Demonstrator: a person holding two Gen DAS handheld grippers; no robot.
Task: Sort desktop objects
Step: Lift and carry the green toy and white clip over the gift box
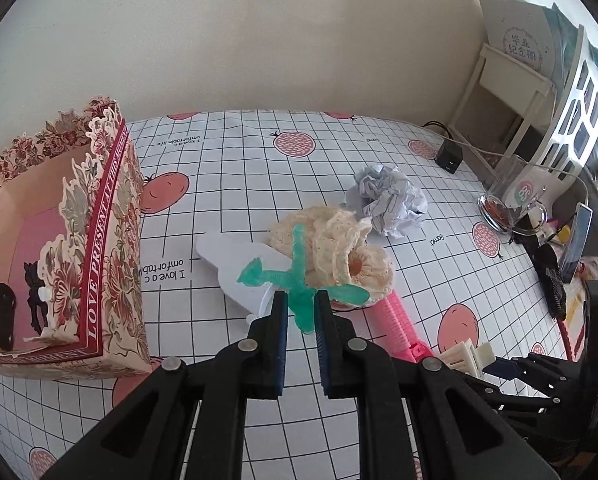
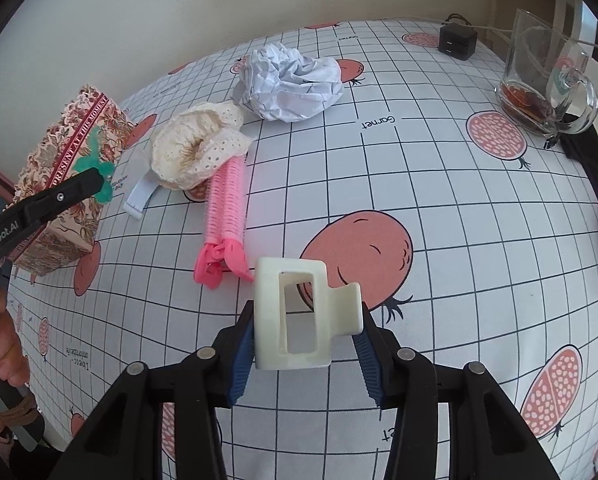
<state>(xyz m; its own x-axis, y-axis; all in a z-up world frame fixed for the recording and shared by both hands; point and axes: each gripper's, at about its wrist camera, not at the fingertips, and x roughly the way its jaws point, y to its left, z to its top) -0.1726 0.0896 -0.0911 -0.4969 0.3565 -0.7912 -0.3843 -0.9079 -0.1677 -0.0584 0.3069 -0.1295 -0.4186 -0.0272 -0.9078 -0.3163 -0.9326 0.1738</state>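
Note:
My left gripper [image 1: 301,300] is shut on a translucent green plastic clip [image 1: 299,276], held up above the checked tablecloth. To its left stands an open floral gift box [image 1: 99,240] with dark items inside. In the right wrist view the green clip [image 2: 87,160] hangs in front of that box [image 2: 71,184]. My right gripper [image 2: 307,312] is shut on a cream claw hair clip [image 2: 267,312], lifted off the cloth, near the end of a pink hair roller [image 2: 225,200].
A cream lace scrunchie [image 2: 195,148], a white band [image 2: 139,196] and crumpled paper [image 2: 291,80] lie in the middle of the table. A glass mug [image 2: 539,80] and a black charger [image 2: 457,42] with its cable sit at the far right. A person's hand shows at the left edge.

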